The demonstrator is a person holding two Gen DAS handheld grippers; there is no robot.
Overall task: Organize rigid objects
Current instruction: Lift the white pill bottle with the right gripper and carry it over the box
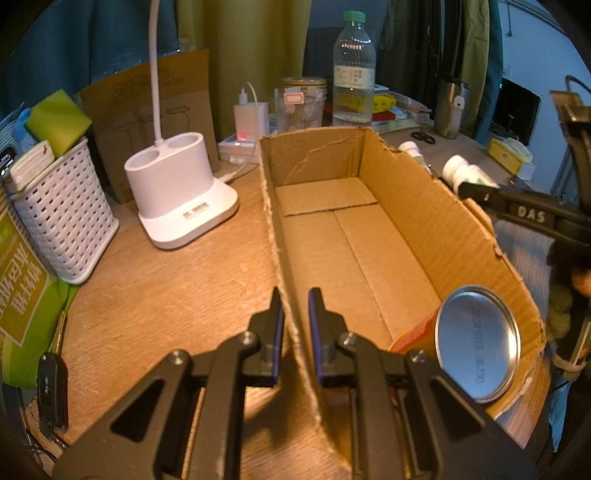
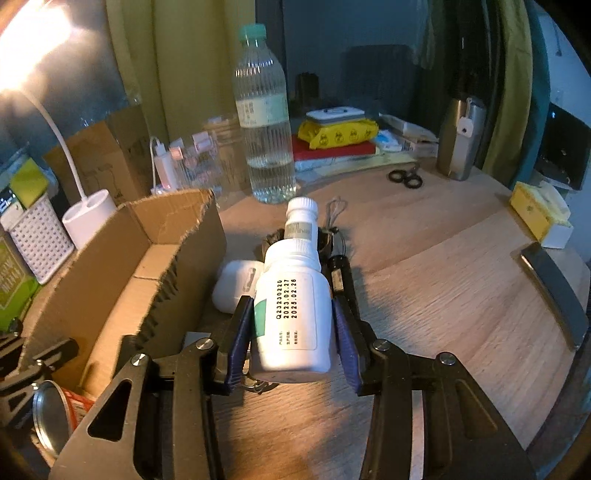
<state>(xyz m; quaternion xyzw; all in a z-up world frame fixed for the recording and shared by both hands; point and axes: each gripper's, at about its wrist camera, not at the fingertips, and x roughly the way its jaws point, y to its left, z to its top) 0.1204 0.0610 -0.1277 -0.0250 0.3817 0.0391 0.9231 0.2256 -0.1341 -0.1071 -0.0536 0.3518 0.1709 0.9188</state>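
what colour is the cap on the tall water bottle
Green, a pale mint shade. The water bottle cap shows best in the left wrist view.

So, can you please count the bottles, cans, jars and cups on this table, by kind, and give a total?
Clear water bottle: 1
White plastic bottles, one in the right gripper and one beyond it: 2
Tin can, in the cardboard box: 1
Glass jar: 1
Steel tumbler: 1
Total: 6
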